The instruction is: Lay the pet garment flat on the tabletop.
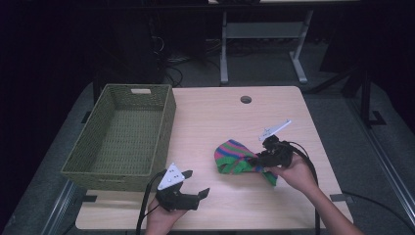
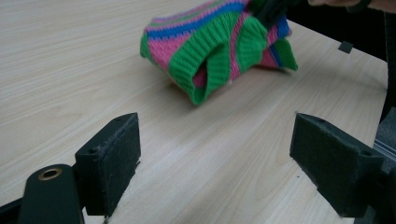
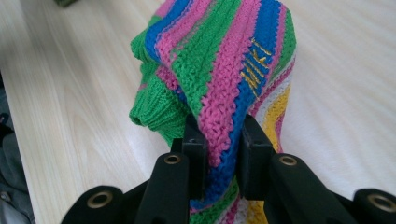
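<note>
Left gripper [image 1: 188, 183]: fingers apart, nothing held | striped knit [image 1: 235, 156]: clamped in right gripper [image 3: 219, 149] fingers, well right of wicker basket [image 1: 164, 122] across bench [image 1: 215, 117].

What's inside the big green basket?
The green woven basket shows just its own woven floor and walls in the high view, with nothing lying on them. Its near wall hides a thin strip of floor right behind it, so that part cannot be checked.

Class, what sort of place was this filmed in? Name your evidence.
Probably a lab or workshop, not a home: a bare wooden table, cables on the floor behind it, and a metal stand.
</note>
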`<state>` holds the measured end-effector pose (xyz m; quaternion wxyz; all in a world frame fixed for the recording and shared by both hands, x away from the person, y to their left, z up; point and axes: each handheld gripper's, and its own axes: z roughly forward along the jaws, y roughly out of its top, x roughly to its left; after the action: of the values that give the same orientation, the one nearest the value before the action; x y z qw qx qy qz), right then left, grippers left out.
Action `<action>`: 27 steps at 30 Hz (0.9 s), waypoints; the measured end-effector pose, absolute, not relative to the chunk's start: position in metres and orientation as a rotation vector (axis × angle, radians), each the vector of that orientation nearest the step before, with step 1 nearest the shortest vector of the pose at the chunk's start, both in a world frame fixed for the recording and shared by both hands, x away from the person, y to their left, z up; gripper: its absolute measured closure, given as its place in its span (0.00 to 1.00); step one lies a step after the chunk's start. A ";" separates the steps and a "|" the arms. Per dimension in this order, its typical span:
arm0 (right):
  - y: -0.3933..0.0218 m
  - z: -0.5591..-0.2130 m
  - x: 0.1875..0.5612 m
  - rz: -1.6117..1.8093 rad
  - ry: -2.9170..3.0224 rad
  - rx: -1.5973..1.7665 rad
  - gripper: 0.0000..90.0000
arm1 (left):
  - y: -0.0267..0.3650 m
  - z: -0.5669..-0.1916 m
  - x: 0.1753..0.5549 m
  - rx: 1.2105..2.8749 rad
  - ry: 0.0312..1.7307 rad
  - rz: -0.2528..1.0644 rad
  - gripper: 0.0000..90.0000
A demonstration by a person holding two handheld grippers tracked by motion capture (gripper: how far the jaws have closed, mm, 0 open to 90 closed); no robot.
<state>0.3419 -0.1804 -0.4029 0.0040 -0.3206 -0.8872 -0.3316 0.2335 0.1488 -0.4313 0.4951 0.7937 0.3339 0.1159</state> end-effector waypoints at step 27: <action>-0.159 -0.441 0.315 -0.950 -2.735 -0.935 0.53 | 0.149 -0.431 0.233 1.923 0.808 0.283 0.18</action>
<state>0.3152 -0.1595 -0.4412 0.0494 -0.3069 -0.8979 -0.3117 0.2332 0.1491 -0.4309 0.4954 0.7936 0.3333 0.1168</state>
